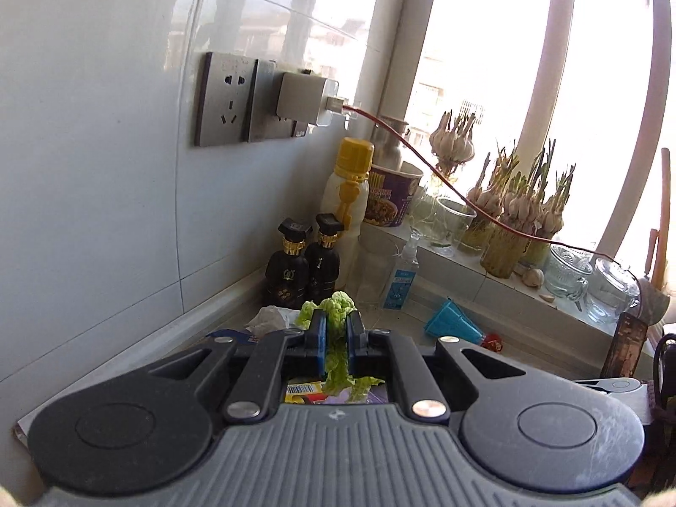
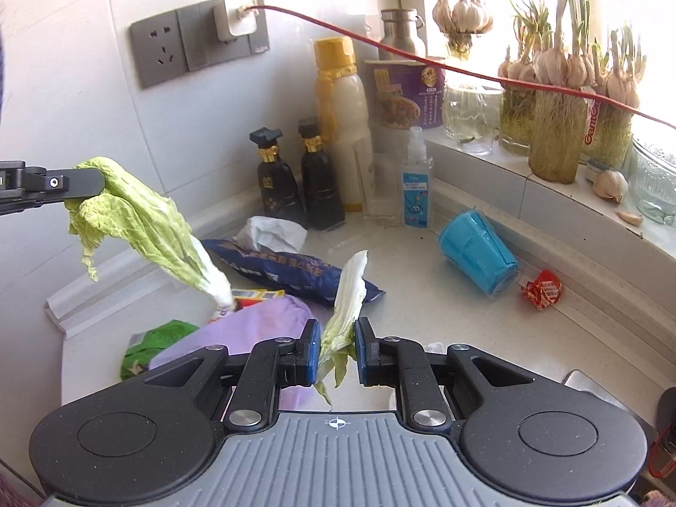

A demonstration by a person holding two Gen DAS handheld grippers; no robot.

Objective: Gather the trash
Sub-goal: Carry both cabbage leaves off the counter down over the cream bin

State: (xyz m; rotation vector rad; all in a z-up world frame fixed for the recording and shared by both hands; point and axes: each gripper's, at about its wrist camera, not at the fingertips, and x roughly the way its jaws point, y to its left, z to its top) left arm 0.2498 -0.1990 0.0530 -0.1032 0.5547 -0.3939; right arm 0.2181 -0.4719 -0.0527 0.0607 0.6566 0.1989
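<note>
Above the cluttered countertop (image 2: 422, 295) we've got both grippers clamped on floppy cabbage leaves, left gripper (image 1: 336, 333) and right gripper (image 2: 336, 348), so a thin pinch could tear or slip, dropping them back into the wrappers.
</note>
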